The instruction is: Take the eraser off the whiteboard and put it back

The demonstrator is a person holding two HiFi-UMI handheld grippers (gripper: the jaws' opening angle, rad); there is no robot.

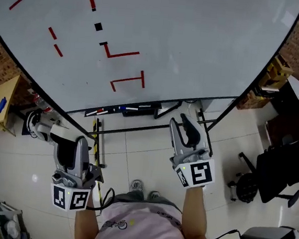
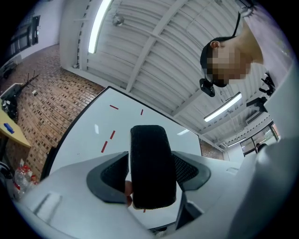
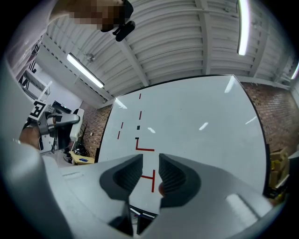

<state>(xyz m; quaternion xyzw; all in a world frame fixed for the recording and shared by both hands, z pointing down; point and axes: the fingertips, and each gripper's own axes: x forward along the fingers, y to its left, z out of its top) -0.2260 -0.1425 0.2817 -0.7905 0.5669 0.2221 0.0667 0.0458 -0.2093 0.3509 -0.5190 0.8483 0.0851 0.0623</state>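
Observation:
The whiteboard (image 1: 199,37) stands ahead of me, marked with red lines (image 1: 123,53) and small black marks (image 1: 98,27); it also fills the right gripper view as the whiteboard (image 3: 196,121). My left gripper (image 1: 78,145) is low at the left, short of the board's tray, shut on the black eraser (image 2: 152,165), which stands upright between its pads. My right gripper (image 1: 185,126) hovers just below the board's lower edge. Its jaws stand a little apart with nothing between them, as the right gripper (image 3: 150,170) shows in its own view.
Markers lie on the tray (image 1: 127,109) under the board, above the stand's black bars (image 1: 138,130). A yellow table (image 1: 4,102) is at the left, a black office chair (image 1: 278,171) and a box (image 1: 278,71) at the right. My shoes (image 1: 137,185) show on the tiled floor.

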